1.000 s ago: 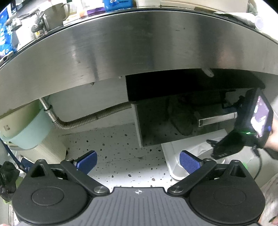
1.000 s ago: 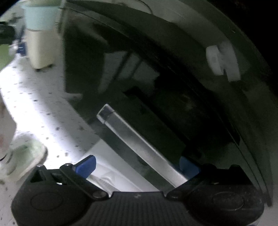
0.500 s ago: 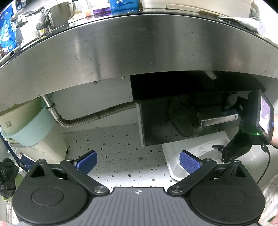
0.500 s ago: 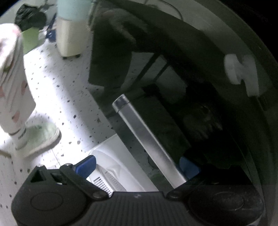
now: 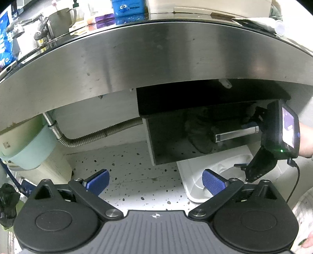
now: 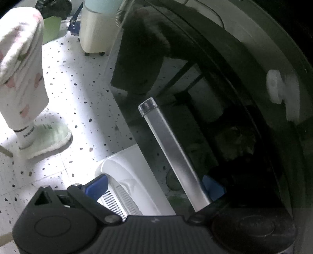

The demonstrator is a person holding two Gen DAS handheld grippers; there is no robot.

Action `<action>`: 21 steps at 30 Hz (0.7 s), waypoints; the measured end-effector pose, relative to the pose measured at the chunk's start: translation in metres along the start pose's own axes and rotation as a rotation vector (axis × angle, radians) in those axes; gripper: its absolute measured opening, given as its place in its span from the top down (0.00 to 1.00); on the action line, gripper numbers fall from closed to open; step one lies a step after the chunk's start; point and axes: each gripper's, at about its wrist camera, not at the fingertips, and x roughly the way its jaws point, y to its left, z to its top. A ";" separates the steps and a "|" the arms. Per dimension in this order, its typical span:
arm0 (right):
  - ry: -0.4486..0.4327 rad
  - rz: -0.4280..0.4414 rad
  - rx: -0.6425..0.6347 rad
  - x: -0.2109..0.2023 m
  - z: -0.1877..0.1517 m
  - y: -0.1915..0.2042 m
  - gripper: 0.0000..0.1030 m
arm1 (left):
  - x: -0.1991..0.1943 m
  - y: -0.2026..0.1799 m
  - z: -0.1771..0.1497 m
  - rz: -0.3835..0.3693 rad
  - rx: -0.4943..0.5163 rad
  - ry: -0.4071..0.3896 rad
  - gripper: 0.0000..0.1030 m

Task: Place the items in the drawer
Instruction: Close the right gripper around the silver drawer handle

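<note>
Under a steel counter edge [image 5: 156, 58] sits a black glossy drawer [image 5: 176, 140] with a silver bar handle [image 5: 234, 133]. My right gripper [image 5: 256, 122] reaches the handle's right end, with a hand behind it. In the right wrist view the handle [image 6: 172, 152] runs up between the fingers of my right gripper [image 6: 154, 186], which is open; the right pad [image 6: 213, 187] sits behind the bar. My left gripper [image 5: 155, 180] hangs open and empty over the speckled floor, well short of the drawer. A blue box [image 5: 127, 6] and a metal mug [image 5: 60, 19] stand on the counter.
A corrugated metal hose [image 5: 93, 136] runs left of the drawer to a pale green bin [image 5: 29, 148]. A white flat appliance [image 5: 205, 166] lies on the floor under the drawer. A person's slippered foot [image 6: 45, 138] stands to the left.
The left wrist view has risen and shows more of the counter top. The right gripper has swung so the handle now points more upright between its fingers, with more floor showing.
</note>
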 end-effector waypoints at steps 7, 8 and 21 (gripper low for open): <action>0.043 0.000 -0.059 0.004 0.003 0.004 0.00 | -0.009 -0.001 0.000 -0.008 0.017 -0.016 0.01; 0.047 -0.001 -0.057 0.004 0.003 0.004 0.00 | -0.010 -0.001 0.000 -0.009 0.020 -0.019 0.01; 0.135 0.030 -0.093 0.011 0.010 0.004 0.00 | -0.035 0.000 0.010 -0.009 0.032 -0.014 0.01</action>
